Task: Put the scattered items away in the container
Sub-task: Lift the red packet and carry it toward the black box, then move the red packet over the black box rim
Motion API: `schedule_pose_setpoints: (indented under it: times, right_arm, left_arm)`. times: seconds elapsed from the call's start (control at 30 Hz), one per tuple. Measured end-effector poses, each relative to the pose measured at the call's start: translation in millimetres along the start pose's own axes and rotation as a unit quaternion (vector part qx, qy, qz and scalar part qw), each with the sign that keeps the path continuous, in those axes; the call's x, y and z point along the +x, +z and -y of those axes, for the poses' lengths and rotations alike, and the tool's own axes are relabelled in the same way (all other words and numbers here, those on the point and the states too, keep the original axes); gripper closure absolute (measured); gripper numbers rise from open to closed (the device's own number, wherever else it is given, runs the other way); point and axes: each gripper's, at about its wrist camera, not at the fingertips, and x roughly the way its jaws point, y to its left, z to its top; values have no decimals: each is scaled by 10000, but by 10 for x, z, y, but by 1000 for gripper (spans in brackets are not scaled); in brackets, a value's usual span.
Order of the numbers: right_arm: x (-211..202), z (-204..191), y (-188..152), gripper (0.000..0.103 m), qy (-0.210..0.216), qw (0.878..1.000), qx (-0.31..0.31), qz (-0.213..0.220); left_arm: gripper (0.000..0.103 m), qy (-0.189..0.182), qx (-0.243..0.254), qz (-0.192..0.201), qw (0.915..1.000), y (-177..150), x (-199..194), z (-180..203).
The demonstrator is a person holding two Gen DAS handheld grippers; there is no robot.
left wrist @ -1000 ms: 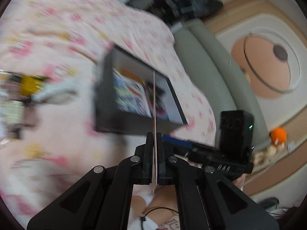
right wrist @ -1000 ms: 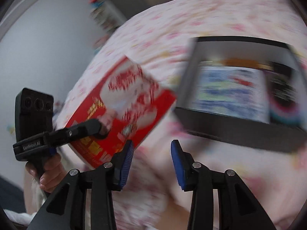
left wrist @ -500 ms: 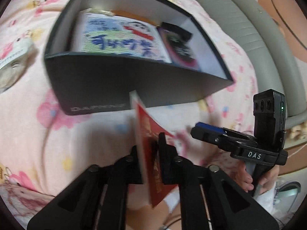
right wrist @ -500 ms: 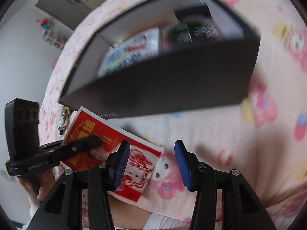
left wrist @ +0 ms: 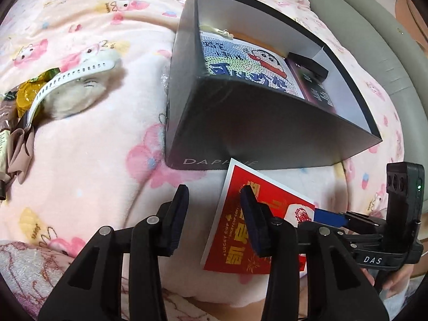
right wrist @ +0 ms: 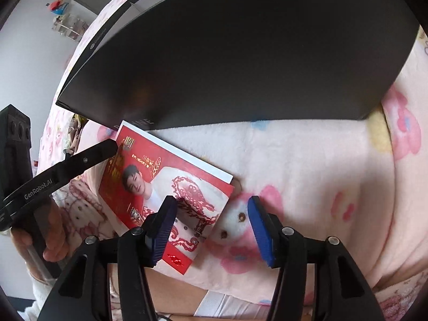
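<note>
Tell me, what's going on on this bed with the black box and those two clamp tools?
A person is tidying loose items into the black box using two handheld grippers. The left gripper is opening, and the red card lies flat on the pink blanket just outside the box. The right gripper hovers over it, also opening, holding nothing.

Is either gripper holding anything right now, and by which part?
Nothing is held. Both grippers' jaws are opening; the red card lies flat on the blanket, outside the black box.

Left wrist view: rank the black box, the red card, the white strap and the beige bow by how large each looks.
1. black box
2. red card, nearer the camera, so enlarged
3. white strap
4. beige bow, near the strap's size; order unsure
</note>
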Motion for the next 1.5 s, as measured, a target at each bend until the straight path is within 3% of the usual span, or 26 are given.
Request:
schedule_pose_setpoints:
  times: [0.1,0.23,0.4,0.53,0.63,0.7,0.8,0.97,1.07,1.13,1.2,1.3,1.4,1.5]
  right_arm:
    - [12,-14,-18,51,45,10000,3,-15]
    - [-24,-40,-32,51,556,9983,92,117]
    - [-136,-5,-65,51,423,9974,135,562]
    - [62,-5,37,51,112,9994,195,252]
    - [118,-90,49,49,252,9995,26,175]
    - [14,-112,43,49,384,9982,-49,457]
    - [-241,-194,15,49,413,9913,-327,1208]
    - [-377,-162,36,49,346,9871,-433,1501]
    - [-518,-213,70,49,178,9777,-629,1996]
    - [-592,-257,74,49,33,9711,-843,2233]
    - [-517,-283,114,49,-109,9737,-862,2104]
    - [-352,-259,120,49,-287,9833,-761,1630]
    - [-276,-205,116,49,-233,9888,-618,1336]
    - [-270,-171,101,49,-12,9901,-514,1303]
  left_arm:
    - [62,-180,177,-197,9995,-11,7,14]
    - [62,-425,450,-236,9978,-45,5,118]
    - [62,-225,191,-77,9995,-14,-4,40]
    - [62,-272,269,-227,9990,-20,65,95]
    - [62,-344,561,-230,9976,-43,67,216]
    - [63,-328,660,-60,9973,-43,17,249]
    - [63,-505,655,221,9963,-39,-90,249]
    - [63,-451,892,721,9924,-45,-261,303]
    - [63,-432,1068,1043,9879,-58,-316,412]
    - [63,-342,1108,1020,9880,-26,-279,437]
    - [63,-202,1069,727,9914,4,-161,425]
    - [63,-81,1017,629,9928,1,-113,410]
    - [63,-138,907,647,9937,4,-133,366]
    - [63,-191,831,547,9949,10,-101,334]
